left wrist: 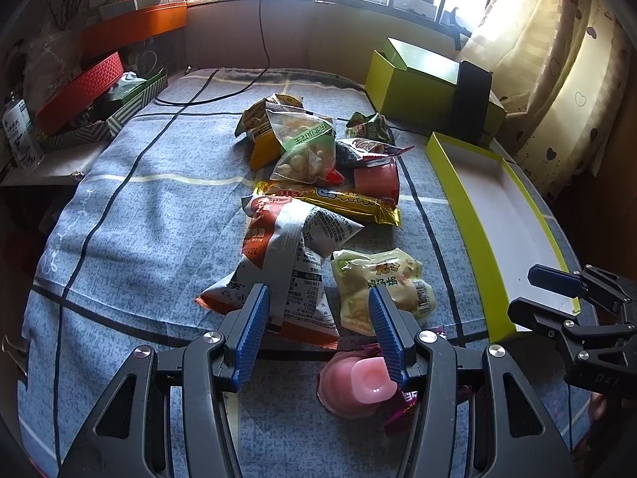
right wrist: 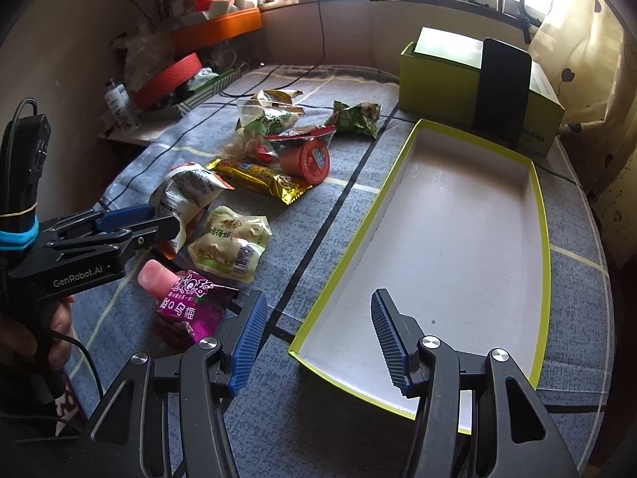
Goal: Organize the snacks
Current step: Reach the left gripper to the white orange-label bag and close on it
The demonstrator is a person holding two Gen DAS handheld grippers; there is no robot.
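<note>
Both my grippers hang low over the blue cloth with fingers spread wide, holding nothing: my left gripper [left wrist: 318, 302] above the snack pile [left wrist: 314, 183] and pink jelly cup [left wrist: 354, 382], my right gripper [right wrist: 316, 310] at the near corner of the green-rimmed tray [right wrist: 541, 263].

Tablecloth [left wrist: 131, 215]: woven cloth, matt, mottled blue-grey. Tray [right wrist: 458, 239]: cardboard, matt white inside, lime rim. Left gripper [left wrist: 318, 298] and right gripper [right wrist: 316, 304]: matt black plastic arms, blue ribbed pads [left wrist: 251, 330], shiny metal pivot pins. Gold bar wrapper [left wrist: 330, 199]: glossy metallic foil. Orange-white bag [left wrist: 286, 247]: crinkled film, semi-gloss. Pink jelly cup [left wrist: 354, 382]: smooth glossy plastic (translucent-looking). Purple packet [right wrist: 191, 310]: glossy foil film.
</note>
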